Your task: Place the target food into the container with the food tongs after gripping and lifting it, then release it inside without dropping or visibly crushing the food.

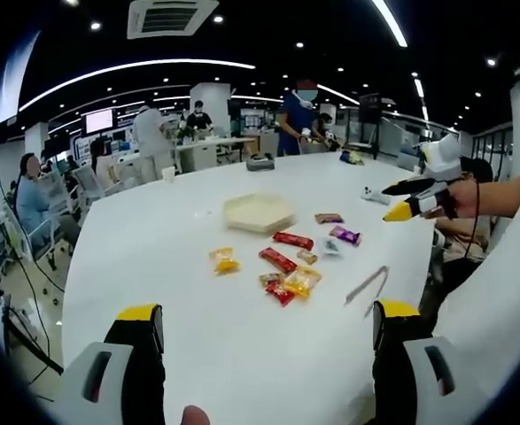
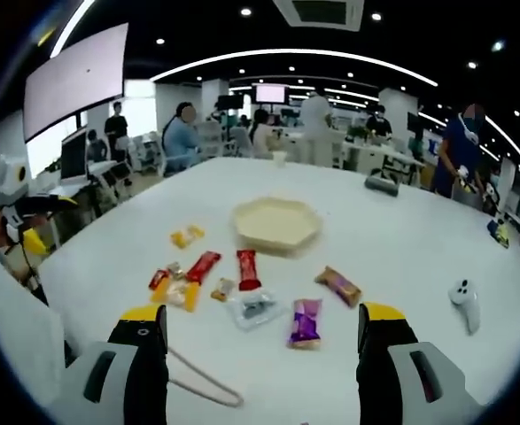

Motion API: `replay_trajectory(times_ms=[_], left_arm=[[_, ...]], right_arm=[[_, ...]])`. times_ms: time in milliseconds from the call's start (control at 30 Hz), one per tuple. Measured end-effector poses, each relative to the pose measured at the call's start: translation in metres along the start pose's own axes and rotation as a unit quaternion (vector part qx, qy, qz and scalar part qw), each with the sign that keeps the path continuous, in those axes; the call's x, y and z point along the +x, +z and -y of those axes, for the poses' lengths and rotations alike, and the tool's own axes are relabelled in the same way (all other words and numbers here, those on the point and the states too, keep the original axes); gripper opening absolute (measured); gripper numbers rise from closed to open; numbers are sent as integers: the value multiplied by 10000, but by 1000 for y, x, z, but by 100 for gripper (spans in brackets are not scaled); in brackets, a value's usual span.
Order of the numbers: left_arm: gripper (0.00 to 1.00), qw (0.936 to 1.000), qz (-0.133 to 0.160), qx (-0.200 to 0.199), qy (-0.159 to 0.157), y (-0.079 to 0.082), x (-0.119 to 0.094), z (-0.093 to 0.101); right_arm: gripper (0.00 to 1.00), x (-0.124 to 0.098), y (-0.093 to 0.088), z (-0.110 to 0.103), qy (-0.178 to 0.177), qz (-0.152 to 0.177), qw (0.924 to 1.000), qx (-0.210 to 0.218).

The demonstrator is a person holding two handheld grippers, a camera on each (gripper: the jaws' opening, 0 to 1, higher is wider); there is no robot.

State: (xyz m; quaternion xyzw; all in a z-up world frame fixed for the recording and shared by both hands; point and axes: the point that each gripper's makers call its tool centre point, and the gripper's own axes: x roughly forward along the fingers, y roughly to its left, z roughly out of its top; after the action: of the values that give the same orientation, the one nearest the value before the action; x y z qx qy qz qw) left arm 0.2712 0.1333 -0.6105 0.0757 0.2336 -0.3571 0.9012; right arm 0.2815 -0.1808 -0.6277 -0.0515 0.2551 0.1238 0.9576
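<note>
Two grippers, left [image 1: 264, 326] and right [image 2: 261, 328], fingers spread wide, grip nothing; tongs [image 2: 202, 381] half cut off; one tray [image 2: 275, 223]; small snacks [image 2: 242, 288] blur on tabletop [image 2: 392, 239].

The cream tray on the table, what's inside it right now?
The cream tray looks empty: its pale floor shows bare in the right gripper view. The snack packets lie on the table in front of it. The near rim hides a sliver of floor.

Both the left gripper [image 1: 264, 323] and the right gripper [image 2: 264, 328] hover above the bench [image 1: 242, 354] edge, jaws spread wide, holding nothing.
</note>
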Motion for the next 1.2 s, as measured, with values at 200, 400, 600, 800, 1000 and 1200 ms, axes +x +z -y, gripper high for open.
replay_trajectory(times_ms=[200,400,600,800,1000,1200], left_arm=[[99,9999,-98,24,-13,-8,-8,1],[99,9999,-23,92,-42,-5,-5,3],[99,9987,-95,330,-376,-5,4,19],[99,9977,-122,455,-483,-5,8,24],[99,9975,-92,465,-522,-1,19,24],[99,9958,-144,617,-655,-2,23,32]], right_arm=[[90,-5,-10,-11,91,-69,9998,-163],[90,-15,-17,-9,32,-36,9999,-100],[90,-33,-21,-3,-156,-16,9999,-66],[90,-47,-27,2,-300,-52,9995,44],[90,-52,-28,9,-457,-28,9986,266],[90,-61,-30,10,-524,-23,9985,181]])
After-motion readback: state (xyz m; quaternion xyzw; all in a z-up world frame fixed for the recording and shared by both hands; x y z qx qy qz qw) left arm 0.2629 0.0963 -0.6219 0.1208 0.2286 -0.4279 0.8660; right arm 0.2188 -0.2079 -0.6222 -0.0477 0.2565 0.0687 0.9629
